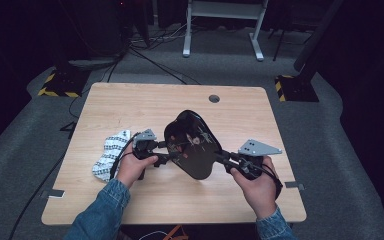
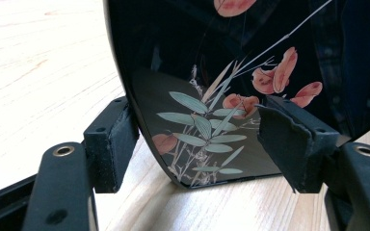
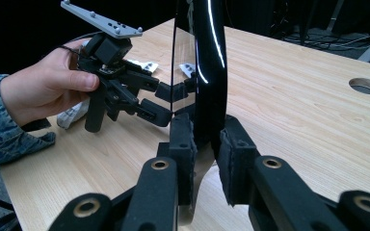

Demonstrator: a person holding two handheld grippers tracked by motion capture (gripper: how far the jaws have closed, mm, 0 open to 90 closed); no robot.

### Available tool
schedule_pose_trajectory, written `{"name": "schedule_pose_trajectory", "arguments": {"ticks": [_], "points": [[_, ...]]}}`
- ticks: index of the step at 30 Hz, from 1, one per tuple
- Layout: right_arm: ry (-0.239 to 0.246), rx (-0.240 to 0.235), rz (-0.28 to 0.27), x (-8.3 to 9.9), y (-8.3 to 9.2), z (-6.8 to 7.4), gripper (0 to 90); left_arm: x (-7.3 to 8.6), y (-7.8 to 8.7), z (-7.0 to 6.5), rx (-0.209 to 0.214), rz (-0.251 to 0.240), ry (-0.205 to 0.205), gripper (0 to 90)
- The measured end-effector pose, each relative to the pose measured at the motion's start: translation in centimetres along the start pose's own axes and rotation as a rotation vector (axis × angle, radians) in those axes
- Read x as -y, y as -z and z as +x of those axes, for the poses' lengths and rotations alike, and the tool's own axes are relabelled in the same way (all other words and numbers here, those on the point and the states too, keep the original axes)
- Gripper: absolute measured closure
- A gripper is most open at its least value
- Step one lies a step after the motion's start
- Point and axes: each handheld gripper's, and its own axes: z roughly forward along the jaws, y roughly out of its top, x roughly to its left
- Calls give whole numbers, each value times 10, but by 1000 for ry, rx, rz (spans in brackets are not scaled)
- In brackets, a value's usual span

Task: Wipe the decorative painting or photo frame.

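Black glossy tray (image 1: pixel 192 145), pink flowers, green leaves, tilted

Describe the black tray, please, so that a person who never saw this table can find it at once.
Start at the wooden table with a round hole near its far edge. Above its middle, two hand-held grippers hold one glossy black tray by opposite edges. It is set apart by its painted pink flowers and pale green leaves; the only neighbour, a black-and-white patterned cloth, lies flat to its left.
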Motion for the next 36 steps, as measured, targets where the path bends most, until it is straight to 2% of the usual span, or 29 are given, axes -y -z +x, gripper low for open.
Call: {"name": "schedule_pose_trajectory", "arguments": {"ticks": [4, 11, 17, 21, 36], "points": [[6, 0, 1, -1, -1, 1, 783, -4, 4, 0, -14, 45, -12, 361], [3, -3, 0, -1, -3, 0, 781, -4, 4, 2, -7, 42, -19, 368], [2, -8, 1, -1, -3, -1, 782, -4, 3, 3, 6, 33, -7, 367], [-12, -16, -8, 0, -3, -4, 784, -5, 3, 2, -6, 41, -14, 369], [3, -28, -15, -3, -8, -7, 769, -6, 10, -1, -54, 60, -1, 433]]}}
